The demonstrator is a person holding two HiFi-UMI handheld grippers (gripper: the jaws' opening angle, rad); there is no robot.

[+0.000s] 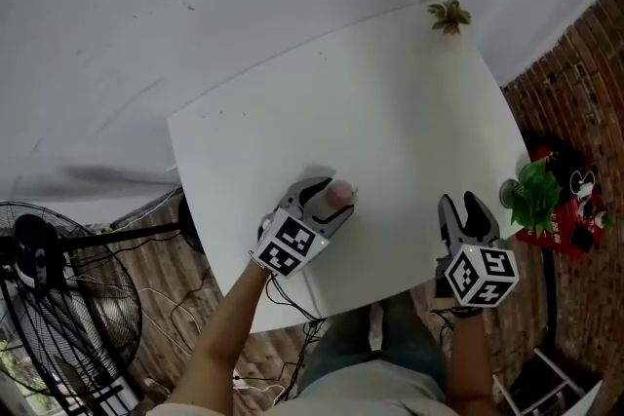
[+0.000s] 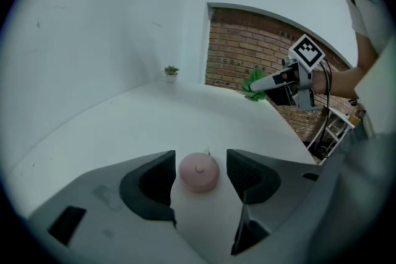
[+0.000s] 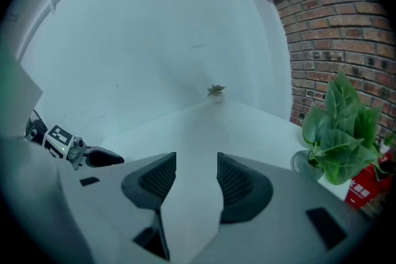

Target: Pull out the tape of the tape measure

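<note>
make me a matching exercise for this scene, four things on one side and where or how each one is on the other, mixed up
Things:
1. tape measure
2. right gripper
3. small plant
4. leafy plant

Places or states:
a. at the far corner of the table
b. lying between the open jaws of the left gripper
c. open, nothing between its jaws
d. at the table's right edge, beside the right gripper

Pairs: 1-b, 2-c, 3-a, 4-d
</note>
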